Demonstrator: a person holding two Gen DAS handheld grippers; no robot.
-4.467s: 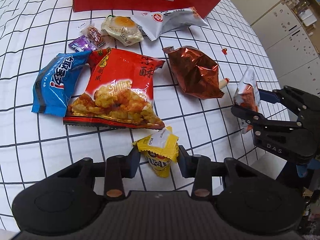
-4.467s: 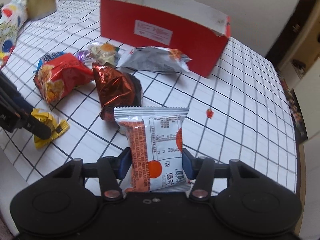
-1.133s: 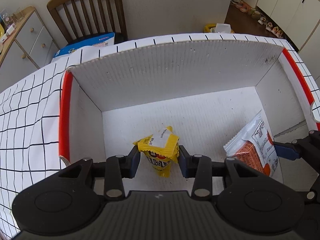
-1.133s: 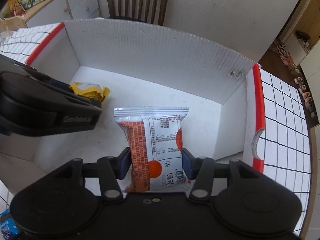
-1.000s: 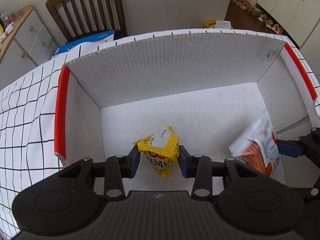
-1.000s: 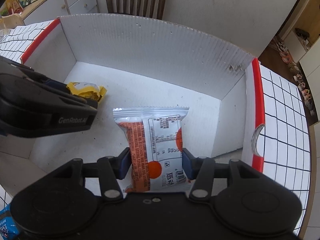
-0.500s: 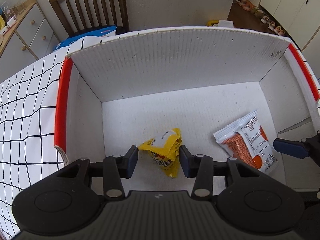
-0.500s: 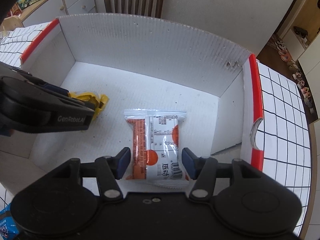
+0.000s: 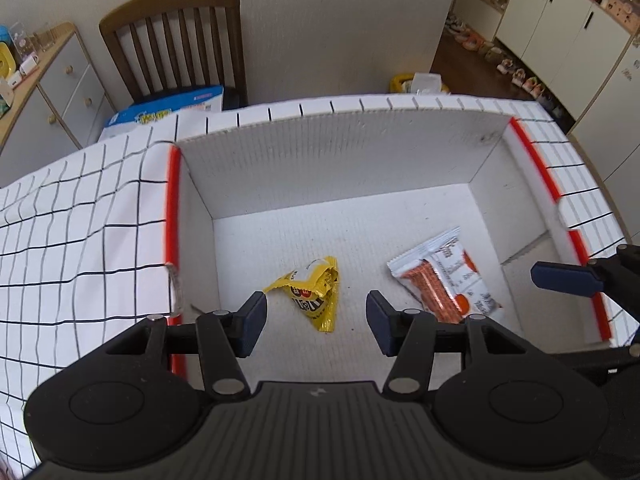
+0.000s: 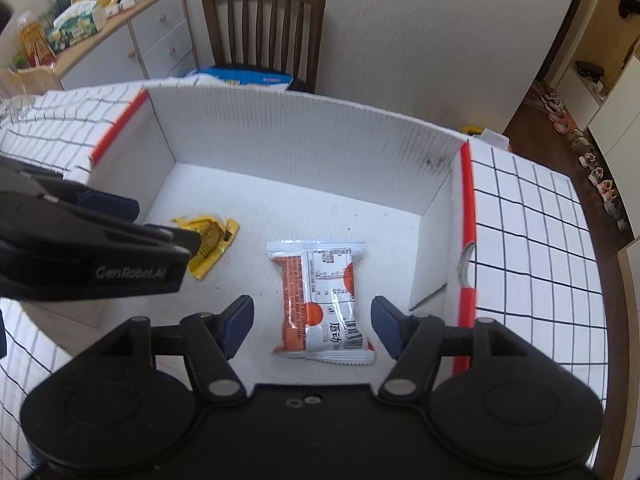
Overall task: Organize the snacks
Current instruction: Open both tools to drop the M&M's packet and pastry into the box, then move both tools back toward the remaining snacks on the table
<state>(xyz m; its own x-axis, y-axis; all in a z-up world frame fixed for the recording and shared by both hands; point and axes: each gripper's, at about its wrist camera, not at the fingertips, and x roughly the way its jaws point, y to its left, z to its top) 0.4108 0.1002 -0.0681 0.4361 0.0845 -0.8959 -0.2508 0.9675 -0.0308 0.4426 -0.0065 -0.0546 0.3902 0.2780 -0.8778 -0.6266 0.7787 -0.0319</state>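
- Left gripper (image 9: 316, 322): jaws parted, just been opening, gripping nothing, above the yellow snack packet (image 9: 312, 294) lying flat on the box floor.
- Right gripper (image 10: 312, 330): jaws wide, just been opening, empty, over the white-and-orange snack packet (image 10: 320, 302) lying flat, right of the yellow one.
- Red cardboard box (image 10: 280, 136) on the checked tablecloth (image 10: 532, 236).
- Wooden chair (image 9: 176, 40) beyond.

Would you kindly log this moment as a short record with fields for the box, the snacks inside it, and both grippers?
box: red-edged cardboard box, white inside, on a checked tablecloth
yellow packet: lying on the box floor, left side
orange-and-white packet: lying flat on the floor, to the yellow packet's right
left gripper: jaws just opened, above the yellow packet, not touching
right gripper: jaws just opened, above the orange-and-white packet, pads clear of it
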